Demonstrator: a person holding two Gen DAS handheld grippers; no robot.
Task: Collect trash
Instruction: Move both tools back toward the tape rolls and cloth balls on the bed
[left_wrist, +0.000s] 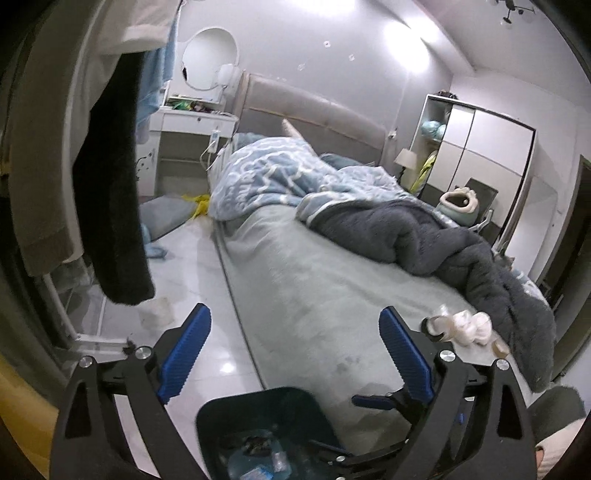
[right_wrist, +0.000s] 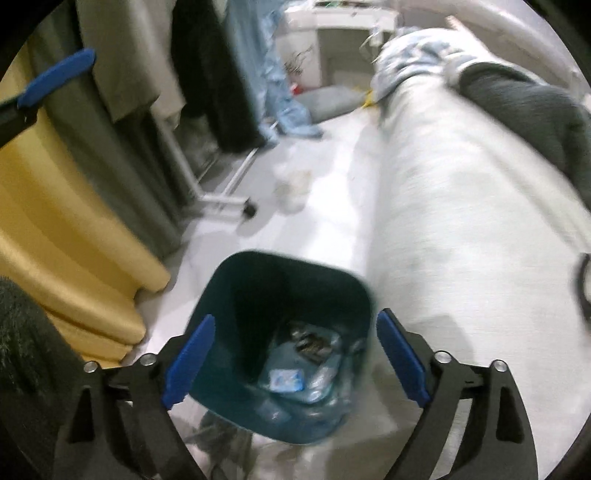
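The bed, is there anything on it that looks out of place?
Yes. A small heap of crumpled tissues and clear wrappers lies on the bed sheet near the grey blanket, not yet in the dark bin beside the bed.

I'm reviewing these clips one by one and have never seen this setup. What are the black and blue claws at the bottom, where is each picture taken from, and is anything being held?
The claws are two hand-held grippers; a person carries one in each hand, and there is no robot arm. Each picture comes from a fisheye camera on one gripper, looking along its blue fingers. The left gripper looks across a bedroom: a bed with blankets, and a small pile of trash lying on it near the dark blanket. The right gripper looks down into a dark bin on the floor beside the bed, with wrappers and plastic already inside. Both grippers are open and hold nothing. The pile on the bed looks like what remains to collect.
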